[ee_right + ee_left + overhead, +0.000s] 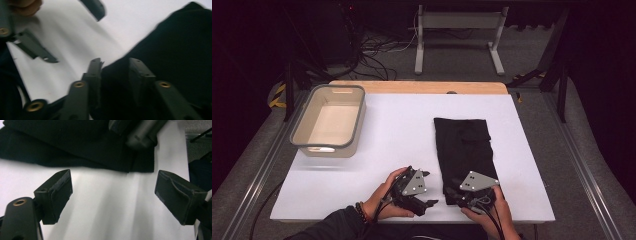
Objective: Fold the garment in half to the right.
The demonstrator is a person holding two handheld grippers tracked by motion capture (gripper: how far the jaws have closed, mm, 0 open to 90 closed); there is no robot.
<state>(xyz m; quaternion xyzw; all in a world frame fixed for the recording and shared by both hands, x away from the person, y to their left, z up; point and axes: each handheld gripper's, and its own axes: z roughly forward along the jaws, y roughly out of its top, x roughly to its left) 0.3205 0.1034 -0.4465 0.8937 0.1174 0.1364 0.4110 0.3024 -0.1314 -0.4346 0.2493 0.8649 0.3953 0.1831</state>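
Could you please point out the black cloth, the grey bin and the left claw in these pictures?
black cloth (464, 145): high view, middle of the folded fabric.
grey bin (361, 114): high view, right wall of the rim.
left claw (113, 195): left gripper view, midway between its open fingertips.

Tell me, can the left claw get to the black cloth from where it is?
Probably yes. The left claw is open, and bare white table lies between it and the black cloth's near edge; the right claw works another corner.
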